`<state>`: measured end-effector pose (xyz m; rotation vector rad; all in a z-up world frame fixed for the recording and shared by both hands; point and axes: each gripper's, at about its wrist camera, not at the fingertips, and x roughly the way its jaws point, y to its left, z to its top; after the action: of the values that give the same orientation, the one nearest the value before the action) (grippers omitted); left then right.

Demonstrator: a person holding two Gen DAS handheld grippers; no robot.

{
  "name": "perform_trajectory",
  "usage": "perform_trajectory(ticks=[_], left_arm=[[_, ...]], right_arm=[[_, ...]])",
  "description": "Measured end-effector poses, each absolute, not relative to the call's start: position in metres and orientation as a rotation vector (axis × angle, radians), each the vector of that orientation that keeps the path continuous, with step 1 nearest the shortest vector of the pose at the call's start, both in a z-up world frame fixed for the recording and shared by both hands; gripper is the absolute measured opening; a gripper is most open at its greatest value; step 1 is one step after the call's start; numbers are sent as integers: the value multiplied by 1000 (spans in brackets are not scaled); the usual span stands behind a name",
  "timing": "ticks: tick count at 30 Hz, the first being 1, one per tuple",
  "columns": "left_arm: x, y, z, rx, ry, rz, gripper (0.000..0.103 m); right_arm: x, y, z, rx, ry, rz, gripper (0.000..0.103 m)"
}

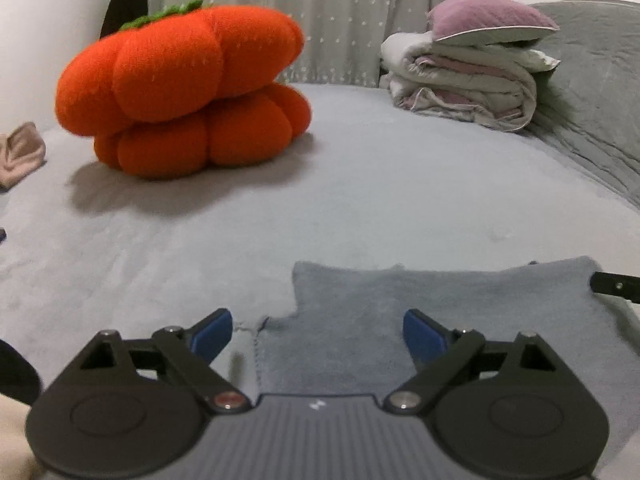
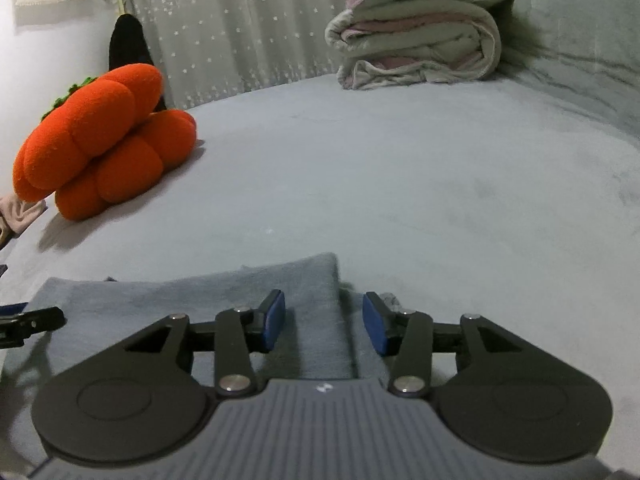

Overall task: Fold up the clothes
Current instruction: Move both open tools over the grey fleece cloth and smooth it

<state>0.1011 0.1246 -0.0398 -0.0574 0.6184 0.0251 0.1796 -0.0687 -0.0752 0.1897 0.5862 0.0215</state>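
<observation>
While the bed point(image 1: 360, 184) fills most of both views with its pale grey cover, a gauzy star-dotted curtain point(image 1: 340, 12) hangs along its far edge and a grey padded headboard or cushion point(image 1: 600, 92) rises at the far right. Two orange pumpkin-shaped plush cushions point(image 1: 180, 92) sit stacked at the far left of the bed, the upper one tilted and topped with a green stem, with a dark object leaning behind them against the wall. A folded white-and-pink quilt point(image 1: 464, 84) lies at the far right, with a mauve pillow point(image 1: 488, 20) resting on top of it. A beige cloth point(image 1: 20, 152) is bunched at the left edge of the bed, just beside the cushions.

Close to the cameras, the blue-grey garment point(image 1: 400, 320) lies flat on the bed, spread between the two tools; its far edge runs roughly straight, and its left side steps inward in a notch. In the right wrist view its right portion forms a raised fold or sleeve running toward the camera.

The left tongs point(image 1: 318, 334) are spread wide, their blue pads point(image 1: 212, 332) apart, with the left pad over bare bed and the right pad over the garment's left part. The right tongs point(image 2: 324, 322) are also spread, less widely, straddling the garment's right edge without pinching it. Each tool's black tip shows at the edge of the other's view.
</observation>
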Motion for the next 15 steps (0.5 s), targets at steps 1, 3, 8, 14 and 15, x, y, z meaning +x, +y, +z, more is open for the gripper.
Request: perform_trajectory(ticks=[1, 3, 8, 14, 15], left_arm=[[96, 121, -35, -58, 609, 11, 93], [87, 112, -26, -73, 592, -29, 93], [67, 84, -27, -61, 596, -150, 96], [52, 64, -57, 33, 625, -231, 98], [50, 61, -61, 72, 616, -235, 99]], right_arm=[[178, -62, -70, 178, 582, 30, 50], [171, -45, -61, 143, 572, 42, 58], [150, -10, -52, 93, 576, 102, 63], [132, 7, -73, 48, 612, 148, 70], [130, 9, -77, 18, 610, 146, 70]])
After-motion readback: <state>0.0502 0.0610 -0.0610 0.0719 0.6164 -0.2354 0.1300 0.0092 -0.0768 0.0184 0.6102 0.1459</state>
